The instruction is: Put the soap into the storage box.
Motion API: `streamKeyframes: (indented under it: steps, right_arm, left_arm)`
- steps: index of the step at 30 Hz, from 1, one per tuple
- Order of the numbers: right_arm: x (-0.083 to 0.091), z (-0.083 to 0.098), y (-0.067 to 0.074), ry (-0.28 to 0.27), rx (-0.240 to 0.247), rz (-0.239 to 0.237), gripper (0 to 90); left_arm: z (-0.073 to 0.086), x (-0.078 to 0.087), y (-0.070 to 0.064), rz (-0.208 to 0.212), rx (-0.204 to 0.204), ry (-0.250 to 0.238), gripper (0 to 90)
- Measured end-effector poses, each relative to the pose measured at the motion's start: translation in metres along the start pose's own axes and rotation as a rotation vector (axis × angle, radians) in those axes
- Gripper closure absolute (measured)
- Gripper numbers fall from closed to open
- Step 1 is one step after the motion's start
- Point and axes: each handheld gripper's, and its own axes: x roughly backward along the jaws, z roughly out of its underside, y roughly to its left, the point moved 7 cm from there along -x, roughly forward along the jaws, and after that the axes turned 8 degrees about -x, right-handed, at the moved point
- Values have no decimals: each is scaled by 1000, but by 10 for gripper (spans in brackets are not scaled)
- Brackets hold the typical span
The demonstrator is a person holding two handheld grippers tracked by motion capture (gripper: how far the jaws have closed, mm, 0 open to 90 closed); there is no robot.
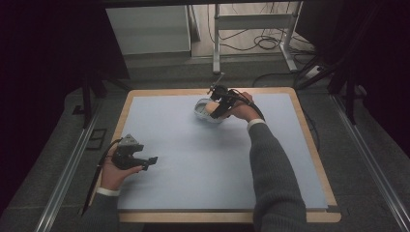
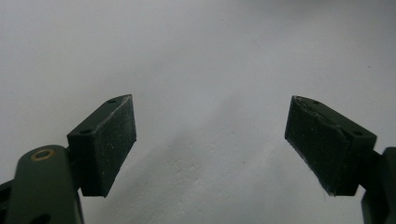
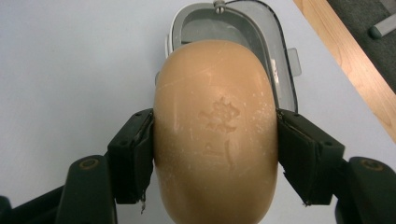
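Dim room with cables on the floor beyond; a pale blue mat covers the table [image 1: 203, 159], whose wooden edge shows around it. Right gripper [image 3: 215, 140]: fingers [image 3: 133, 154] clamped on the two sides of a tan oval soap bar [image 3: 215, 130] with an embossed mark. Just ahead of the fingertips, partly under the bar's far end, sits a grey soap dish [image 3: 280, 60]. Left gripper [image 2: 210, 140]: fingers apart, nothing between them, bare mat ahead. Judged step: the bar is carried at the dish, either being placed or lifted out; which one cannot be told. If placing, the next move calls for lowering the bar inside the rim before the fingers part
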Motion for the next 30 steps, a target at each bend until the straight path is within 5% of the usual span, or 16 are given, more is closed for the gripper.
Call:
streamKeyframes:
  steps: [30]
  right_arm:
    - [-30, -15, -10, -2, -3, -10, 324]
  left_arm:
    - [2, 0, 2, 0, 8, 0, 168]
